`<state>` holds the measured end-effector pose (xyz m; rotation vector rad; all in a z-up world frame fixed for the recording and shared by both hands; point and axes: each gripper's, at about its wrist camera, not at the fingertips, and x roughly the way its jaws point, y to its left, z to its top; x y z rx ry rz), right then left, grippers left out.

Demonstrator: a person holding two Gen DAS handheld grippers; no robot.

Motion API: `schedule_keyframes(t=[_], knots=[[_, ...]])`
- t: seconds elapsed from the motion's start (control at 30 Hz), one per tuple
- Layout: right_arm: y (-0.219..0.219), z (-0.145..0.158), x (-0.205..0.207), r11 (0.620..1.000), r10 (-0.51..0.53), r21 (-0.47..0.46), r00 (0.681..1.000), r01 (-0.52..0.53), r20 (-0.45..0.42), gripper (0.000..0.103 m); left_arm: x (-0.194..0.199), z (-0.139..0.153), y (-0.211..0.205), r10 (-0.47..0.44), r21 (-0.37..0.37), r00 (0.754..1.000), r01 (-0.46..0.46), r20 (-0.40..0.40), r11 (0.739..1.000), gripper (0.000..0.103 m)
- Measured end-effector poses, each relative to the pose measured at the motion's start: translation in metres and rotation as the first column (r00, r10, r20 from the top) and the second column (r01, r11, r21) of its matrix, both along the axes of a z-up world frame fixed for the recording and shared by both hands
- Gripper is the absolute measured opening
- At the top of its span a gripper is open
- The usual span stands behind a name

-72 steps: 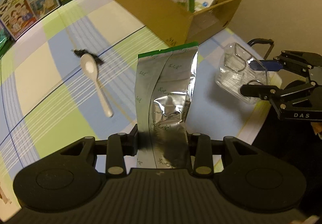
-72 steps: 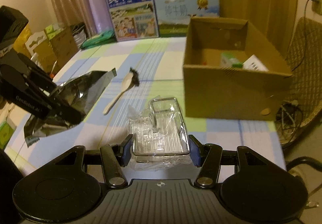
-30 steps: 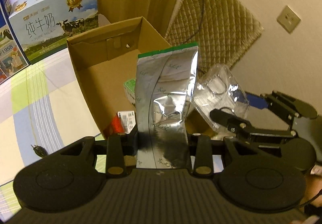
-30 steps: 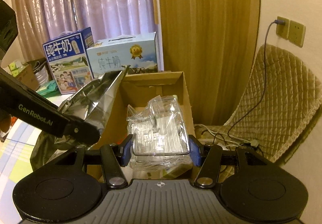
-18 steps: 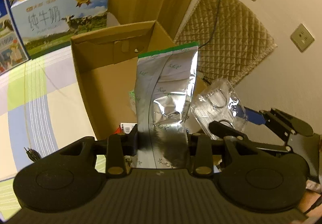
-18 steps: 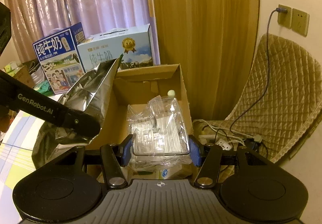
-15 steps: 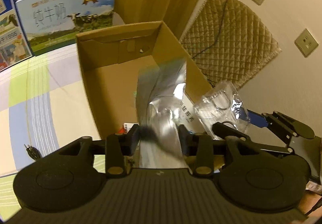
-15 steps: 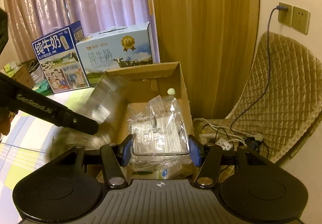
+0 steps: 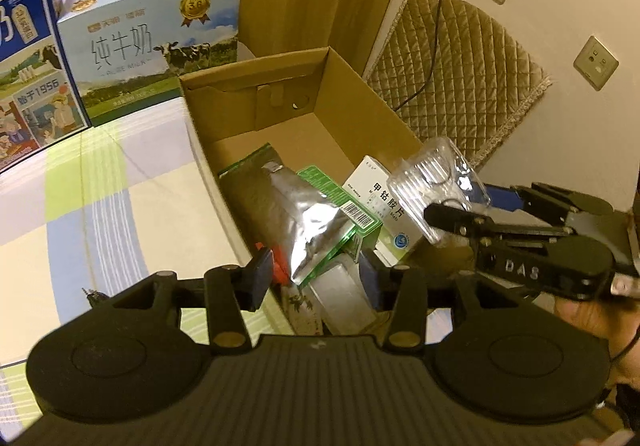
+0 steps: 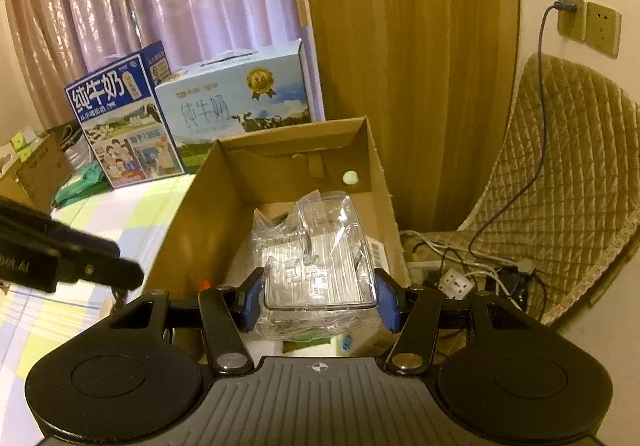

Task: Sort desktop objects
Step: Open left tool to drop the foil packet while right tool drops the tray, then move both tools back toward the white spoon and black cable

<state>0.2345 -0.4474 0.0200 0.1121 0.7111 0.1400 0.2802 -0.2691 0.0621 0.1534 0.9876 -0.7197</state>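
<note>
R claw (image 10: 320, 304) grips clear pack (image 10: 320, 266) | box floor (image 10: 244, 258) mostly hidden

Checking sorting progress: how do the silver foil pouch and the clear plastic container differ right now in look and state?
The silver foil pouch is opaque and crumpled; the clear plastic container is see-through and rigid. The pouch lies loose inside the cardboard box on other packages, with the left gripper open and empty; the container is clamped in the right gripper, held above the box. Both are at the same box.
</note>
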Motion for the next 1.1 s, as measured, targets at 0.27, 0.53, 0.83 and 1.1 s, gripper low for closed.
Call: schedule_keyframes(t=[0.27,0.53,0.83,1.1], knots=[[0.002,0.014,-0.007,0.999,-0.024,0.049,0.997,0.020,0.078,0.079,-0.014,0.000,0.034,0.028,-0.023,0.998,-0.027,0.047,0.999,0.061],[0.005,0.013,-0.043,0.996,-0.036,0.084,0.998,0.031,0.054,0.080,-0.040,-0.009,0.081,0.072,-0.045,0.996,-0.070,0.052,0.997,0.073],[0.029,0.013,-0.092,0.992,-0.020,0.123,1.000,0.018,0.017,0.091,-0.082,-0.023,0.130,0.114,-0.040,0.992,-0.112,0.050,0.993,0.079],[0.069,0.005,-0.122,0.994,0.049,0.099,0.998,-0.045,-0.034,0.097,-0.113,-0.032,0.175,0.169,-0.055,0.985,-0.167,0.031,0.984,0.084]])
